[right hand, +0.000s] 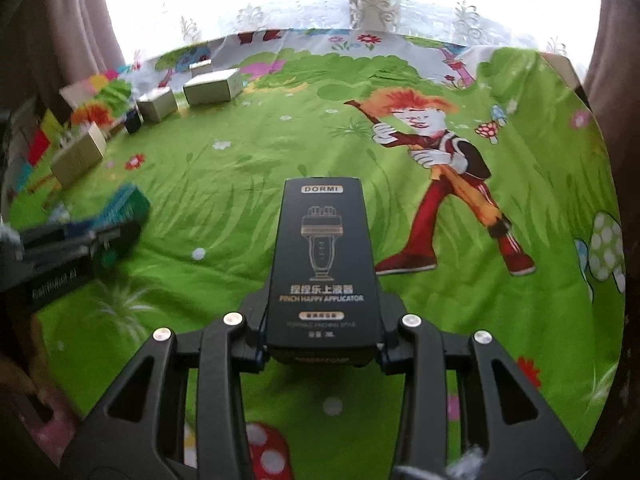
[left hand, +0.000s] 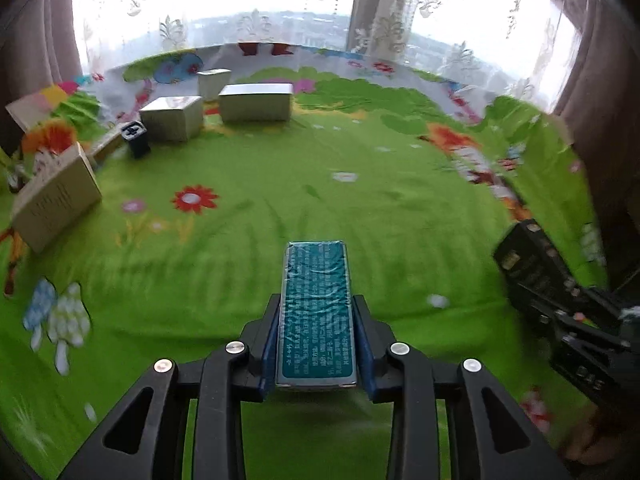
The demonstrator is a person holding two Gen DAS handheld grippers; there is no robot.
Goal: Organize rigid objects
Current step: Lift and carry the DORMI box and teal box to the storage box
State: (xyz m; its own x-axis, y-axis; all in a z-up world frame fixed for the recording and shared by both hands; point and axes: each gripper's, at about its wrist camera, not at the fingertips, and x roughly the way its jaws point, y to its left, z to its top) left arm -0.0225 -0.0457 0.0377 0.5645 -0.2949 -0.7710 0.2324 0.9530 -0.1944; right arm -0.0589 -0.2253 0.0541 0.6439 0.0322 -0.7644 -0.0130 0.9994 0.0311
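teal box (left hand: 316,312): the left tool (left hand: 316,344) is pinching it by its long side faces, printed face up, so it is riding clear above the green bedsheet (left hand: 280,208); the far end is sticking out toward 12 o'clock. From the right wrist view the same box (right hand: 122,206) is showing at 9 o'clock, blurred.
black box (right hand: 322,264): the right tool (right hand: 322,340) is clamping on its near end, label up, the length reaching toward 12 o'clock; judging by this grip, it is being carried, not resting.
why held so: both tools are gripping narrow sides near one end, which is leaving the far end free for setting down among the others; a long overhang could be tipping if bumped.
grouped boxes: pale cartons (left hand: 256,102) are standing near each other at 11 o'clock on the sheet, with another carton (left hand: 56,196) at 9 o'clock and a small dark box (left hand: 135,136) just beside the cluster; probably the gathering place.
containers: no tray, bin or basket is showing; all boxes are staying shut, so their contents cannot be told.
surroundings: lace curtains (left hand: 256,8) are hanging at 12 o'clock behind the bed.
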